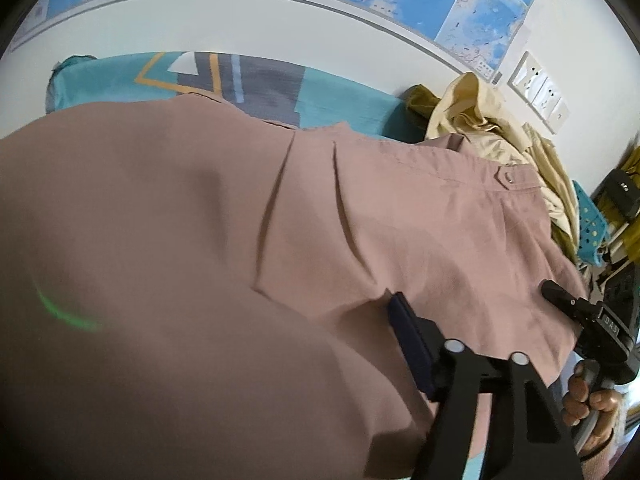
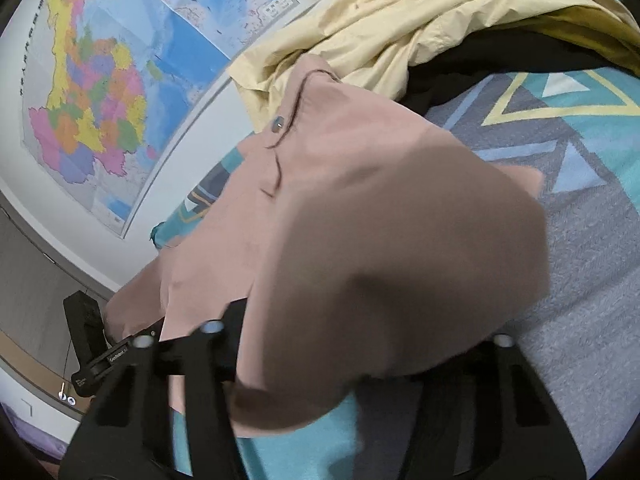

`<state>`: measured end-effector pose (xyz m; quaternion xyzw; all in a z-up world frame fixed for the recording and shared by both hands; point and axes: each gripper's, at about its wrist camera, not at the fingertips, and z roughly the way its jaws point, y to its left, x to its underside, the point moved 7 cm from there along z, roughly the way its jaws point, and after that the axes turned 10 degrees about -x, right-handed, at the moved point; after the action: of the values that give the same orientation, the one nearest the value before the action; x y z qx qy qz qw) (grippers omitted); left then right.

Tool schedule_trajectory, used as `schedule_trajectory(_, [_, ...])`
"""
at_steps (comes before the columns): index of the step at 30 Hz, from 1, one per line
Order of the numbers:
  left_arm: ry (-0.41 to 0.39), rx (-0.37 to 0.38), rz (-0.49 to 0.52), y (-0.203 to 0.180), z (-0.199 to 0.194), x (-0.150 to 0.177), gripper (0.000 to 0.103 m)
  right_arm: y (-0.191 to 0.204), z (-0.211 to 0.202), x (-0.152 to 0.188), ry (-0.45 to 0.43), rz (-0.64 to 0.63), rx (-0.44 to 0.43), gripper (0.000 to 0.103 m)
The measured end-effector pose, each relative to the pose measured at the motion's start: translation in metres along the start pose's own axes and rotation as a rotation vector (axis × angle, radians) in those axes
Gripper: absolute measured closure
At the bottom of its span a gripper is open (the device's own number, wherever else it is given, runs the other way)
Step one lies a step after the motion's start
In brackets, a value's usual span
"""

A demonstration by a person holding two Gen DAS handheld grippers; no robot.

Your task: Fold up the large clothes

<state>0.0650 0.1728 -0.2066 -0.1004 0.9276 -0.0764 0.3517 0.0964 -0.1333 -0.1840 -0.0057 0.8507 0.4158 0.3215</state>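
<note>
A large dusty-pink garment (image 1: 400, 208) with pleats and a buttoned waistband tab hangs lifted over the bed. My left gripper (image 1: 400, 316) is shut on its lower edge; the cloth drapes over the jaws and fills the left of this view. In the right wrist view the same pink garment (image 2: 360, 220) covers my right gripper (image 2: 320, 344); its fingers are hidden under the cloth, which bunches between them. The right gripper (image 1: 560, 296) and the hand holding it show in the left wrist view at the garment's right edge. The left gripper (image 2: 88, 328) shows at the left of the right wrist view.
A teal and grey patterned bedsheet (image 2: 560, 208) lies under the garment. A pile of pale yellow and olive clothes (image 1: 480, 120) sits at the bed's end by the wall; it also shows in the right wrist view (image 2: 400, 32). Maps (image 2: 100, 92) hang on the white wall. Wall sockets (image 1: 540, 92) are nearby.
</note>
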Motion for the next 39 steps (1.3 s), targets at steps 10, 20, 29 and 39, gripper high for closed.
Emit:
schedule_trajectory(10, [-0.020,-0.039,-0.001,0.001,0.005,-0.002,0.049,0.003,0.012,-0.002,0.001,0.002,-0.025,0.054])
schedule_trajectory(20, [0.008,0.070,-0.050,0.011,-0.012,-0.001,0.076,0.035,-0.006,-0.005,0.023,-0.046,-0.120,0.079])
schedule_trajectory(29, [0.058,0.117,-0.050,0.007,0.003,-0.004,0.036,0.006,0.015,-0.007,0.050,0.032,-0.095,0.058])
schedule_trajectory(39, [0.017,-0.050,-0.003,-0.003,0.017,-0.017,0.070,0.017,0.037,-0.015,0.077,-0.023,-0.142,0.082])
